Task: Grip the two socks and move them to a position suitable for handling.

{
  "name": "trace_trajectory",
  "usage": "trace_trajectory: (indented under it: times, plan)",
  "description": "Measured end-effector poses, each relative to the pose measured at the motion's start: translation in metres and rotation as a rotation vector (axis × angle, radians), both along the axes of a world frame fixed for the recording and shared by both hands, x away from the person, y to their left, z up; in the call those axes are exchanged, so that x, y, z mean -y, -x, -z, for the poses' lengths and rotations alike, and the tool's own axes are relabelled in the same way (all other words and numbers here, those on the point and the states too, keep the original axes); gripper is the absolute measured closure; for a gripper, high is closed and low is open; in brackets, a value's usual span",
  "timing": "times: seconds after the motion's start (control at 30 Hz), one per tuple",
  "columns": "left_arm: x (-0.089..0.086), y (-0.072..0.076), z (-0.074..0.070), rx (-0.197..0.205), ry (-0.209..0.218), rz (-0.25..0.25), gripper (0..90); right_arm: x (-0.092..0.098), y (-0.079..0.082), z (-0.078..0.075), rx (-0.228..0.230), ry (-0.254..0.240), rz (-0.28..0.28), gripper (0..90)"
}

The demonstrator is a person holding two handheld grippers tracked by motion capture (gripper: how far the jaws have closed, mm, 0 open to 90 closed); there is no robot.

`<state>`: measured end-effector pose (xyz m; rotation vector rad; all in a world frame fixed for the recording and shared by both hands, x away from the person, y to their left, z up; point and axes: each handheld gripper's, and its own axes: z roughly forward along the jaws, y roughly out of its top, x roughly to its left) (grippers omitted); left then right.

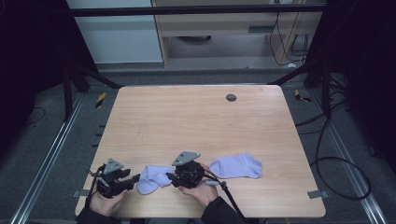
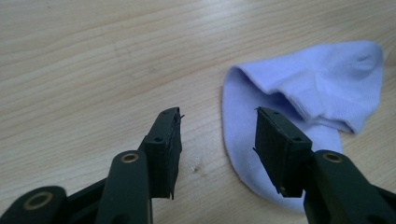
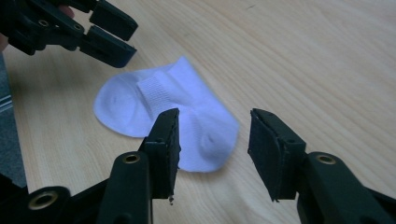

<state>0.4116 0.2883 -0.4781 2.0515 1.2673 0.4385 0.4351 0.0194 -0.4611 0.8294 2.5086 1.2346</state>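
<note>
Lavender cotton ankle socks, two of them, lie on my light wooden table (image 1: 196, 116) near its front edge. One crumpled sock (image 1: 153, 179) sits between my two grippers; the flat sock (image 1: 237, 166) lies just to the right of my right hand. My left gripper (image 2: 218, 133) hovers at the crumpled sock's edge with its jaws parted, nothing pressed between them. My right gripper (image 3: 214, 140) also stands apart-jawed over that sock (its heel end below the gap), gripping nothing.

Sock (image 2: 299, 107) edge behind right jaw
</note>
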Motion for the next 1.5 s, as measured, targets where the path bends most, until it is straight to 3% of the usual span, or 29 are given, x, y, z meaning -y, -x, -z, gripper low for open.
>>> trace_trajectory:
  times: [0.5,0.57,0.73,0.83,1.07,1.23,1.4,1.5]
  plan:
    - [0.011,0.001,0.009,-0.057,-0.037,0.056,60.3,-0.031,0.004,0.034,-0.038,0.066,-0.081,65.1]
    - [0.012,0.001,0.01,-0.068,-0.034,0.062,64.0,-0.033,0.004,0.037,-0.038,0.087,-0.089,68.3]
    - [0.013,0.001,0.01,-0.076,-0.035,0.07,73.0,-0.034,0.005,0.038,-0.043,0.09,-0.095,83.6]
    - [0.013,0.001,0.01,-0.082,-0.03,0.075,78.0,-0.033,0.005,0.036,-0.047,0.083,-0.093,88.0]
    - [0.014,0.0,0.01,-0.089,-0.028,0.086,84.1,-0.019,-0.008,0.018,-0.062,-0.075,-0.012,88.7]
    - [0.014,-0.002,0.009,-0.093,-0.028,0.093,84.5,-0.01,-0.028,0.01,-0.051,-0.142,0.128,88.3]
    - [0.014,-0.005,0.009,-0.087,-0.03,0.09,83.6,-0.012,-0.045,0.014,-0.025,-0.071,0.192,84.3]
    - [0.012,-0.005,0.008,-0.079,-0.015,0.066,77.3,-0.011,-0.052,0.015,0.029,-0.051,0.222,75.3]
